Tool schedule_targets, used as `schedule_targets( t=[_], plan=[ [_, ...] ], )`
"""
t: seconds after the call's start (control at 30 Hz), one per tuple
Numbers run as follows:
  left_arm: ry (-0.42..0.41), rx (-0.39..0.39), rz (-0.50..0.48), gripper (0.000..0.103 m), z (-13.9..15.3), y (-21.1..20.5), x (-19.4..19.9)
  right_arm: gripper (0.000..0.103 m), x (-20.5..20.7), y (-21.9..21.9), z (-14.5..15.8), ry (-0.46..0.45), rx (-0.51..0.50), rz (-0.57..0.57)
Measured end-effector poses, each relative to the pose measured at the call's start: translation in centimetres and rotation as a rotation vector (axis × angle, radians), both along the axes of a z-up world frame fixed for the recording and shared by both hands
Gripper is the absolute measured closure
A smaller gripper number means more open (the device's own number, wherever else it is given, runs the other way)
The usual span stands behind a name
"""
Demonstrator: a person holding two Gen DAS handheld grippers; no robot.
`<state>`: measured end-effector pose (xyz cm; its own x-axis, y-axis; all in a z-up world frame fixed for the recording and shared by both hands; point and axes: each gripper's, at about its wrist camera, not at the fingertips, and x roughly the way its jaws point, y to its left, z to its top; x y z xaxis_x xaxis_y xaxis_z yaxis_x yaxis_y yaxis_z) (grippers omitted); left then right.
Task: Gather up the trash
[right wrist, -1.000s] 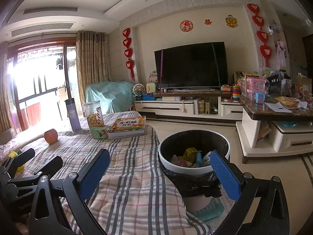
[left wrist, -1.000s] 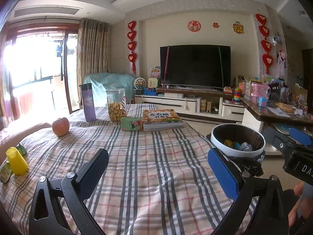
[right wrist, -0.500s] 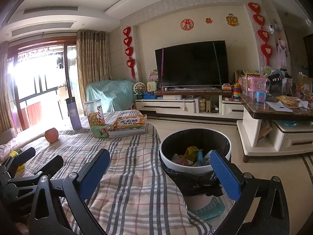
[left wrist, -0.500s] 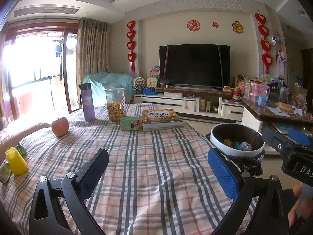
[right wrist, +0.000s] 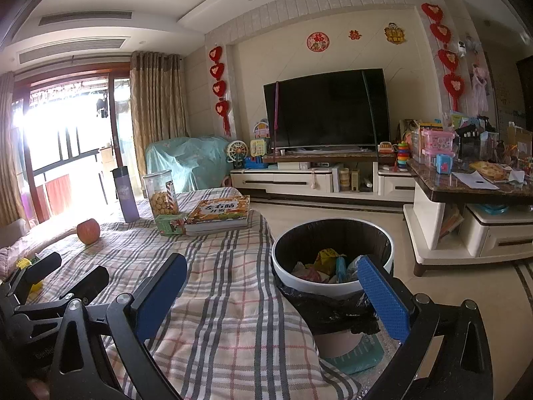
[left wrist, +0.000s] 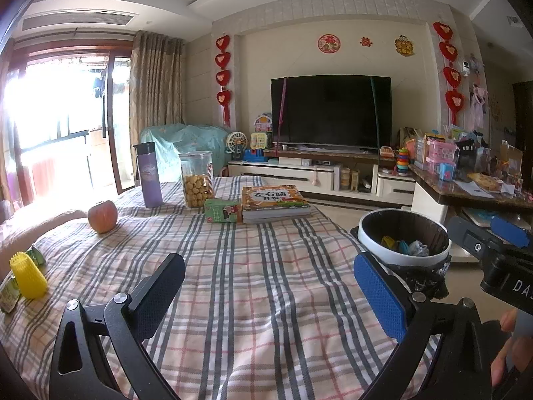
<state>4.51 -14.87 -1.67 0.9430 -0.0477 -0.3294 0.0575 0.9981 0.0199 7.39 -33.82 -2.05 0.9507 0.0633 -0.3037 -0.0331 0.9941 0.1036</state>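
A white trash bin (right wrist: 333, 286) with a black liner stands on the floor at the table's right edge and holds several wrappers; it also shows in the left wrist view (left wrist: 403, 260). My left gripper (left wrist: 269, 296) is open and empty over the plaid tablecloth (left wrist: 253, 266). My right gripper (right wrist: 269, 296) is open and empty, between the table edge and the bin. A yellow foam sleeve (left wrist: 28, 278) and green wrappers (left wrist: 36, 256) lie at the table's left edge.
At the table's far side stand an apple (left wrist: 102, 211), a purple bottle (left wrist: 149, 175), a biscuit jar (left wrist: 196, 180), a green carton (left wrist: 222, 210) and a stack of books (left wrist: 274, 201). A cluttered side table (right wrist: 473, 196) stands to the right. A TV cabinet lines the far wall.
Both grippers have stayed open and drifted only slightly. In the right wrist view the bin sits a little lower and nearer.
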Motion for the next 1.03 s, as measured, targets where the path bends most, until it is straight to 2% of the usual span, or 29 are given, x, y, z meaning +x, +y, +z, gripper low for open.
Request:
schedule_targets(
  t=[1.03],
  plan=[
    [0.019, -0.027, -0.009, 0.001, 0.3, 1.3, 1.0, 0.000, 1.1, 0.2, 0.0, 0.028, 0.034, 0.020]
  ],
)
